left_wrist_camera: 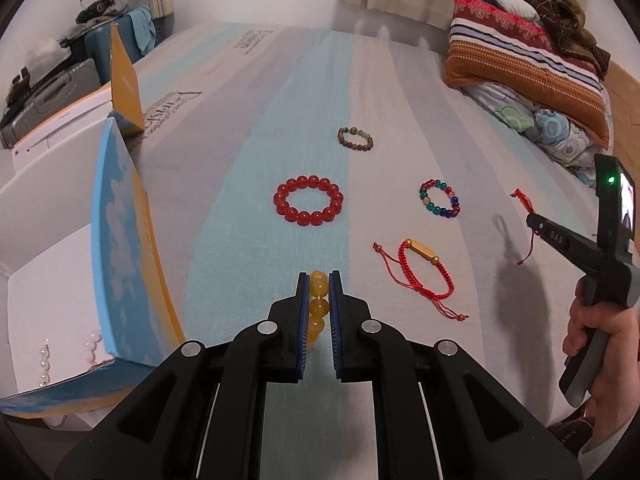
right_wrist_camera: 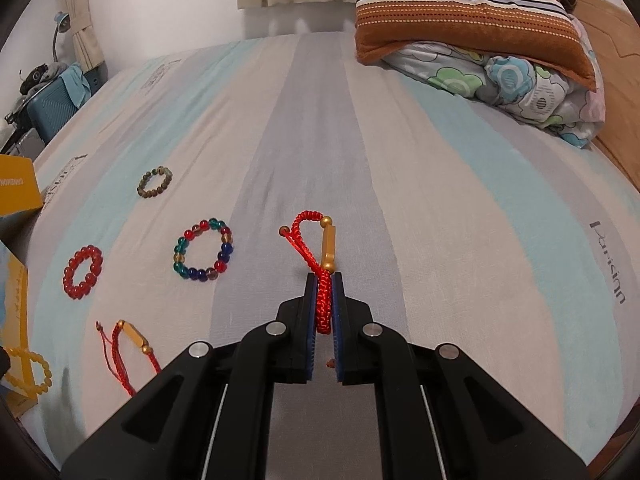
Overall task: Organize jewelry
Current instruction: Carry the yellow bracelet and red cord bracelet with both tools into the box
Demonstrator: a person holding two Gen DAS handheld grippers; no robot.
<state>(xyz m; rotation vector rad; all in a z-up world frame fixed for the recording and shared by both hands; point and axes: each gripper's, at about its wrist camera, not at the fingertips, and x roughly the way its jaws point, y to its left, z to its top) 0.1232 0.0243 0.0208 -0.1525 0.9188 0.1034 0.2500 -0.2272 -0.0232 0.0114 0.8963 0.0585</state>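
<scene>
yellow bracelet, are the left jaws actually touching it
Touching. The left wrist view shows the left gripper with both jaws pressed against the beads of the yellow bracelet, no gap on either side.

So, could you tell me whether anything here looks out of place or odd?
Nothing stands out. The red bead bracelet, brown one, multicoloured one and red cord bracelet lie apart, intact, on the bed.

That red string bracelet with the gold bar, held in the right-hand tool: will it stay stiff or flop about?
Probably floppy: the red cord bracelet bends and droops beyond the right gripper. Its gold bar looks rigid and may swing. The braid likely grips well.
</scene>
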